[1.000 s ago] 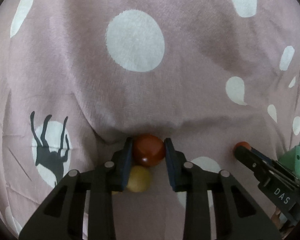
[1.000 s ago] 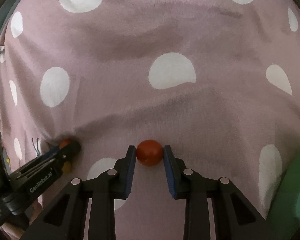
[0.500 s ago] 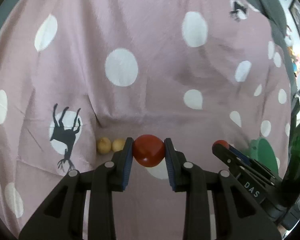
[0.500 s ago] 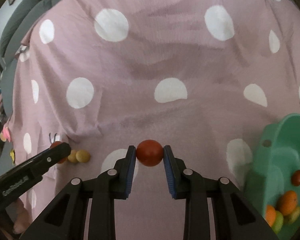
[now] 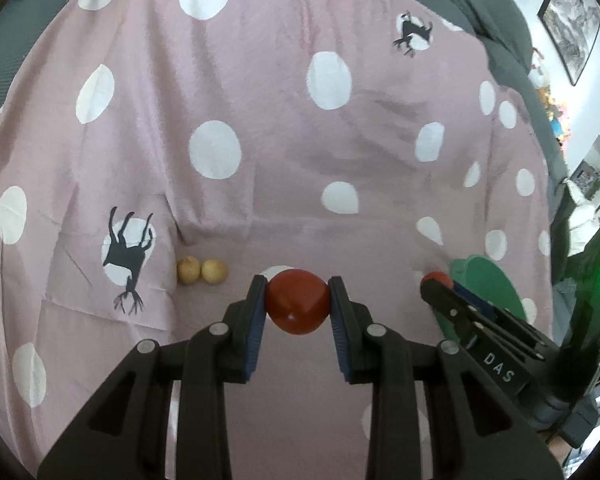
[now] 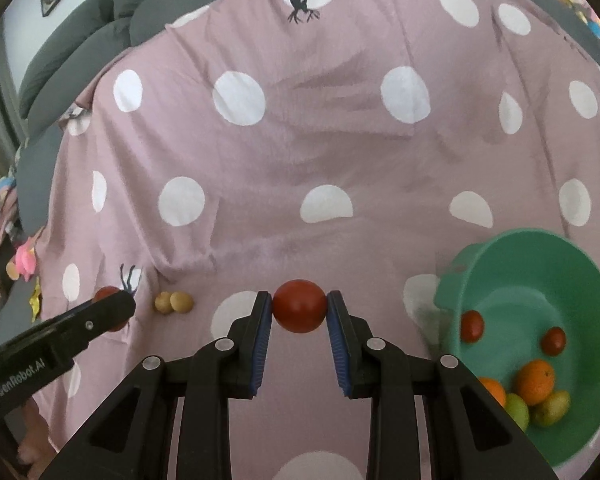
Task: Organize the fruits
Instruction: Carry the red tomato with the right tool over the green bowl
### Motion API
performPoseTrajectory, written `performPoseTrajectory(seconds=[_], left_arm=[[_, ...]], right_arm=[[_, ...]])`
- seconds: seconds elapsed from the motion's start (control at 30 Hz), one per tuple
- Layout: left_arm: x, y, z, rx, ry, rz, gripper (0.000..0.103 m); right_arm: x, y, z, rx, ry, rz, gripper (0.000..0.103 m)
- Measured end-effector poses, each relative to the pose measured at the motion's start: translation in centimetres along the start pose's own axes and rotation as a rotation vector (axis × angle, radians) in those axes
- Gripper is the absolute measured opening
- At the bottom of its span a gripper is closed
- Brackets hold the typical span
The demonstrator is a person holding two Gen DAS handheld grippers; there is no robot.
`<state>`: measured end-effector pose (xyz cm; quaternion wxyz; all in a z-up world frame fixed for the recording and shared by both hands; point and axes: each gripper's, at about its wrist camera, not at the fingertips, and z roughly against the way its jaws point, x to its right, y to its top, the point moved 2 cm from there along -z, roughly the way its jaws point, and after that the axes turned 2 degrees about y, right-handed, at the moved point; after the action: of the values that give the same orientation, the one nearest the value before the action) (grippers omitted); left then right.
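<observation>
My left gripper [image 5: 298,306] is shut on a red tomato [image 5: 297,305] and holds it above the pink spotted cloth [image 5: 260,100]. My right gripper [image 6: 299,312] is shut on another red tomato [image 6: 299,310], also lifted. Two small yellow fruits [image 5: 202,271] lie side by side on the cloth to the left; they also show in the right wrist view [image 6: 174,302]. A green bowl [image 6: 548,264] at the right holds two red tomatoes [image 6: 472,326], oranges [image 6: 535,381] and green fruits [image 6: 552,408]. The right gripper shows in the left wrist view [image 5: 440,286], beside the bowl [image 5: 488,284].
The pink cloth with white dots and deer prints covers a grey sofa [image 6: 80,32]. Framed pictures [image 5: 572,20] hang on the wall at the far right. Colourful toys [image 6: 20,260] lie off the cloth's left edge.
Both grippers have risen well above the cloth with their tomatoes. The view has widened, and the two yellow fruits and the green bowl have come into sight.
</observation>
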<state>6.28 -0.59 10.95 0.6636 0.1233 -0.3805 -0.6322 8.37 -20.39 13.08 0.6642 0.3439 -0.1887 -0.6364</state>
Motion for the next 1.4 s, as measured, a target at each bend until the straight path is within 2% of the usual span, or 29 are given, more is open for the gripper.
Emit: performPoseTrajectory(seconds=[0.1, 0.27, 0.5, 0.87, 1.23, 1.4], left_arm=[[0.8, -0.4, 0.5, -0.006, -0.064, 0.01, 0.03], [3.0, -0.6, 1.6, 0.022, -0.096, -0.019, 0.03], [8.6, -1.2, 1.8, 0.051, -0.192, -0.061, 0.03], [16.6, -1.8, -1.7, 0.014, -0.216, -0.175, 0.03], [22.3, -3.8, -5.8, -0.07, -0.22, -0.268, 0.03], [23.5, -4.7, -7.8, -0.109, -0.186, -0.296, 0.03]], right_arm=[[0.1, -0.1, 1.2, 0.015, 0.007, 0.005, 0.03], [1.2, 0.5, 3.9, 0.077, 0.003, 0.0, 0.03], [4.3, 1.5, 7.4, 0.164, -0.043, -0.032, 0.03], [12.0, 1.3, 11.1, 0.233, -0.108, -0.156, 0.03], [18.3, -0.1, 10.9, 0.197, -0.154, -0.31, 0.03], [20.1, -0.8, 9.1, 0.13, -0.232, -0.348, 0.031]])
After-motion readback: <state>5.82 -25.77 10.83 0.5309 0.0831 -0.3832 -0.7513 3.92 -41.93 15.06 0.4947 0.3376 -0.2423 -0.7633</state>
